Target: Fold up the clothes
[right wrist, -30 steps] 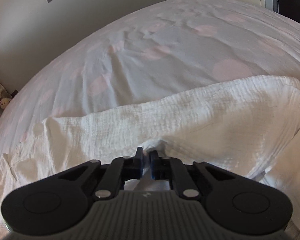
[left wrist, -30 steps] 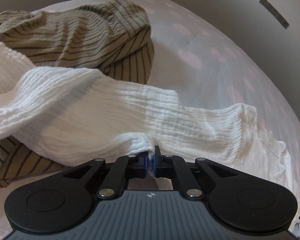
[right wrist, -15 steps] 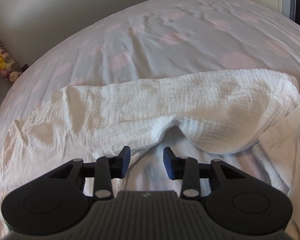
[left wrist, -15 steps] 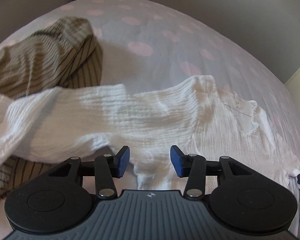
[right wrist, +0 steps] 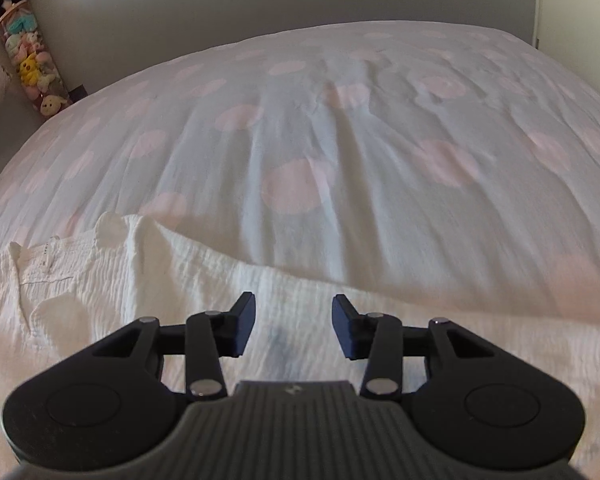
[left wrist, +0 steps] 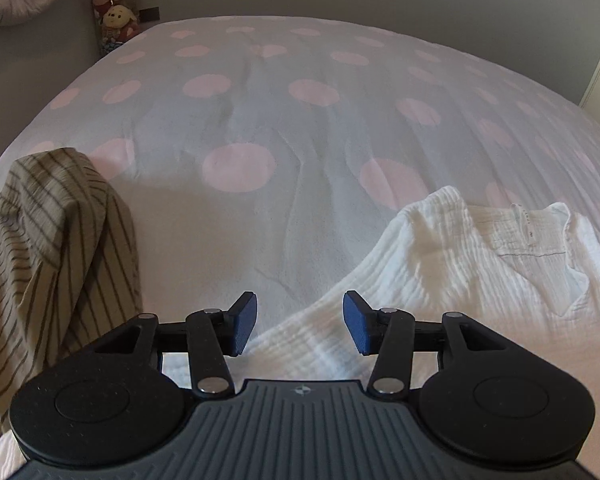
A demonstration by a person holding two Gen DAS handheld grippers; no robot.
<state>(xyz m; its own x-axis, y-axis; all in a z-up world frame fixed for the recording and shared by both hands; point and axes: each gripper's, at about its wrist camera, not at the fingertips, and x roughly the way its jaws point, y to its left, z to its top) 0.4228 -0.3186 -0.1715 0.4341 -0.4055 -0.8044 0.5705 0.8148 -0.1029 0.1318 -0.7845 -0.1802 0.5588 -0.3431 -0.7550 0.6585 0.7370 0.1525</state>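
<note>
White crinkled garment (left wrist: 452, 280) lies spread on a pink-dotted bedsheet (left wrist: 284, 120), its neckline and label toward the far side, with a striped olive garment (left wrist: 56, 248) heaped at the left edge of the left wrist view. Thin, soft and light by the look of it, the white cloth will probably slump and wrinkle rather than hold a crease, so its edges, corners or shoulder seams seem the best places to pinch. Left gripper (left wrist: 298, 326) hangs over the garment's near edge, jaws parting with nothing clamped between them; right gripper (right wrist: 293, 328) does the same above the white fabric. A second earlier both were pinched shut on a raised fold of this cloth; since then they have let go and the fabric has settled flat.
</note>
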